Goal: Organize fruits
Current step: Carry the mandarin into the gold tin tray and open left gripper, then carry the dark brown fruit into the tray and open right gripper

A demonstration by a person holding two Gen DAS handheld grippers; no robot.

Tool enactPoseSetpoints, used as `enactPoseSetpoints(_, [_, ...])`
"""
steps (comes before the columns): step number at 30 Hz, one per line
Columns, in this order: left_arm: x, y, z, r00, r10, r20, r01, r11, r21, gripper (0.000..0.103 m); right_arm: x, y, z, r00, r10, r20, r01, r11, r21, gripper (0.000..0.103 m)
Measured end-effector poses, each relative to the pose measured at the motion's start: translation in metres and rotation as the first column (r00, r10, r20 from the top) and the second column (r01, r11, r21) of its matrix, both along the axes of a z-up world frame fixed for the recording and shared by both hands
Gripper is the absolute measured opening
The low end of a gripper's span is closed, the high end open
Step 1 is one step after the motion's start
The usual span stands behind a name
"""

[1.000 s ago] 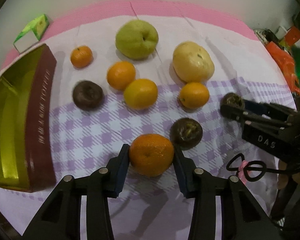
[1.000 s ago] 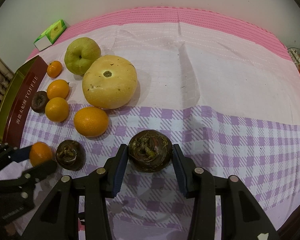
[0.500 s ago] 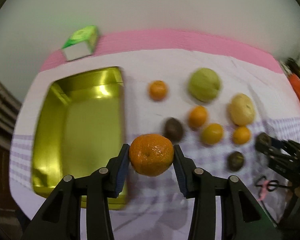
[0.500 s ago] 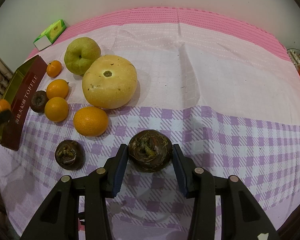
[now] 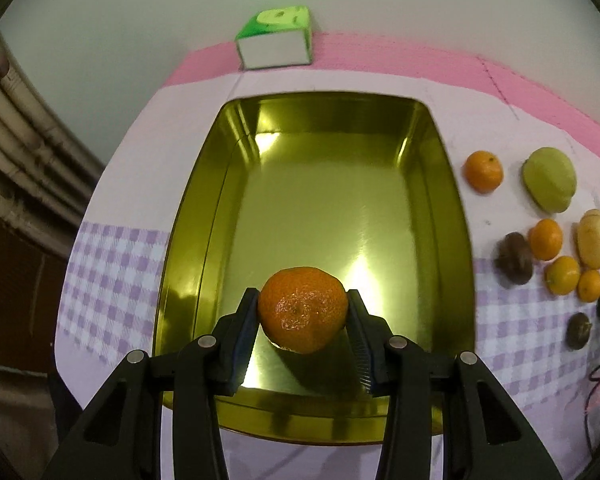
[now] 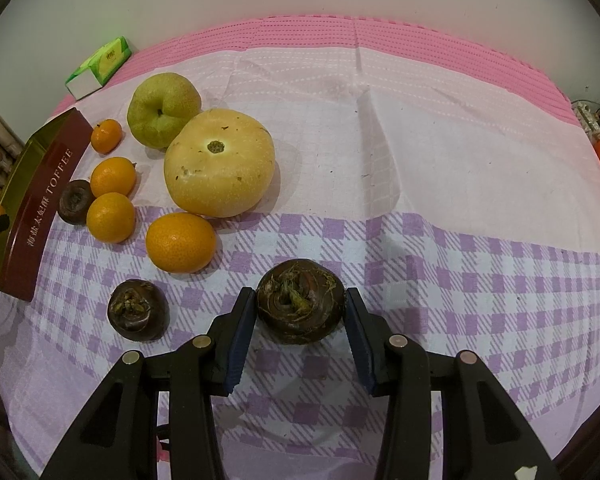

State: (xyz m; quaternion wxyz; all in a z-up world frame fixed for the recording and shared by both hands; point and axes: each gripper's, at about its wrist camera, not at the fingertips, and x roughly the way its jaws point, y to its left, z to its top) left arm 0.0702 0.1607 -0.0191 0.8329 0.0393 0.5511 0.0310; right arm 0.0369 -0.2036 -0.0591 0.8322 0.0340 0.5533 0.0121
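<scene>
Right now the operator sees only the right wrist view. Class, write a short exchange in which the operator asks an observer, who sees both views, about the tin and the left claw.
Operator: My right claw grips a dark fruit, and I see only the side of the tin. Is anything inside?
Observer: No fruit lies on the tin's gold floor yet.
Operator: What is the left claw doing?
Observer: It is shut on a mandarin, held over the tin's near end.
</scene>
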Motion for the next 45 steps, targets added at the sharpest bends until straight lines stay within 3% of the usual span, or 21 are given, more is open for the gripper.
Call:
enactPoseSetpoints(22, [0.004, 0.008, -0.023, 0.997, 0.023, -0.071, -0.023, 1.0, -0.002, 0.045, 0.0, -0.001, 0.014, 1.0, -0.016, 0.023, 0.017, 1.0, -0.021, 0.041])
enactPoseSetpoints(25, [0.004, 0.012, -0.021, 0.997, 0.036, -0.074, -0.037, 0.999, -0.023, 0.053, 0.0, 0.0, 0.023, 0.999, -0.018, 0.034, 0.018, 1.0, -0.017, 0.041])
enactPoseSetpoints(27, [0.003, 0.014, -0.015, 0.997, 0.043, -0.06, -0.046, 0.998, -0.046, 0.064, 0.0, 0.004, 0.03, 0.999, -0.003, 0.049, 0.004, 1.0, -0.022, 0.041])
enactPoseSetpoints(29, [0.0, 0.015, -0.006, 0.999, 0.043, -0.03, -0.044, 0.997, -0.059, 0.066, 0.001, 0.012, 0.039, 0.998, 0.022, 0.065, -0.02, 0.999, -0.027, 0.041])
enactPoseSetpoints(38, [-0.016, 0.033, 0.038, 0.987, 0.099, 0.127, -0.09, 0.993, -0.072, 0.07, 0.019, 0.087, 0.074, 0.971, 0.204, 0.123, -0.207, 0.978, 0.006, 0.041])
enactPoseSetpoints(42, [-0.026, 0.049, 0.051, 0.974, 0.139, 0.179, -0.137, 0.99, -0.024, 0.07, 0.028, 0.14, 0.08, 0.942, 0.305, 0.139, -0.314, 0.948, 0.049, 0.041])
enactPoseSetpoints(45, [-0.034, 0.065, 0.056, 0.965, 0.187, 0.185, -0.184, 0.982, -0.036, 0.07, 0.035, 0.184, 0.082, 0.906, 0.394, 0.153, -0.406, 0.912, 0.055, 0.041])
